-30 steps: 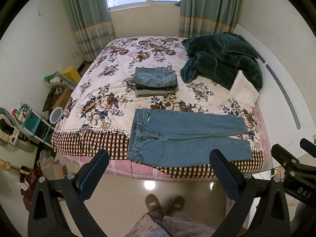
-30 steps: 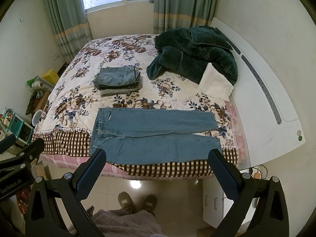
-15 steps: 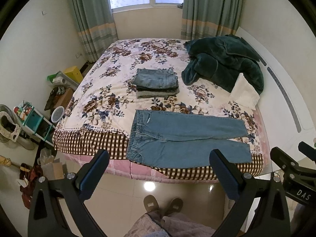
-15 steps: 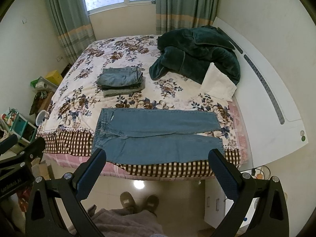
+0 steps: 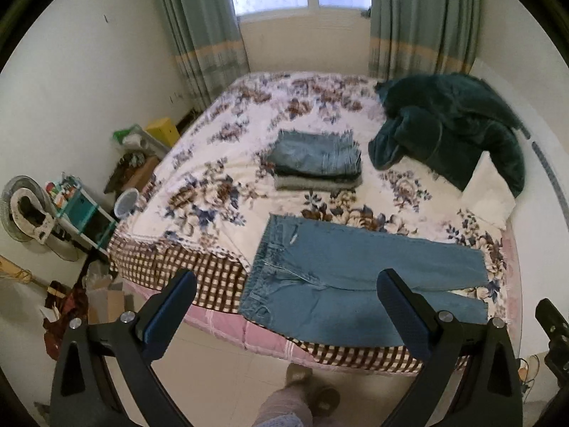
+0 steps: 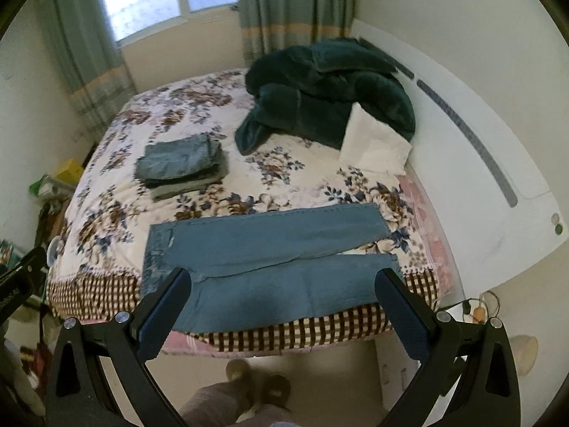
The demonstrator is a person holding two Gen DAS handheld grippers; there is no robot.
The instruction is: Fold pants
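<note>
Jeans (image 5: pixel 359 277) lie flat and unfolded along the near edge of the bed (image 5: pixel 170 252), waistband to your left, both legs running right, the near leg partly over the checked border. No fold has been made yet, so the whole job is ahead of you: likely leg over leg first, then the length doubled. A stack (image 5: pixel 316 160) of already folded denim sits further back on the floral quilt, well apart from the jeans. Your left gripper (image 5: pixel 286 306) and right gripper (image 6: pixel 284 306) both hang above the floor short of the bed, jaws spread wide, holding nothing. The denim looks mid-weight, smooth and nearly crease-free, with a stiff stitched waistband. A plush green blanket (image 6: pixel 330 99) is heaped by the headboard, with a white pillow (image 6: pixel 373 146) lying against it.
</note>
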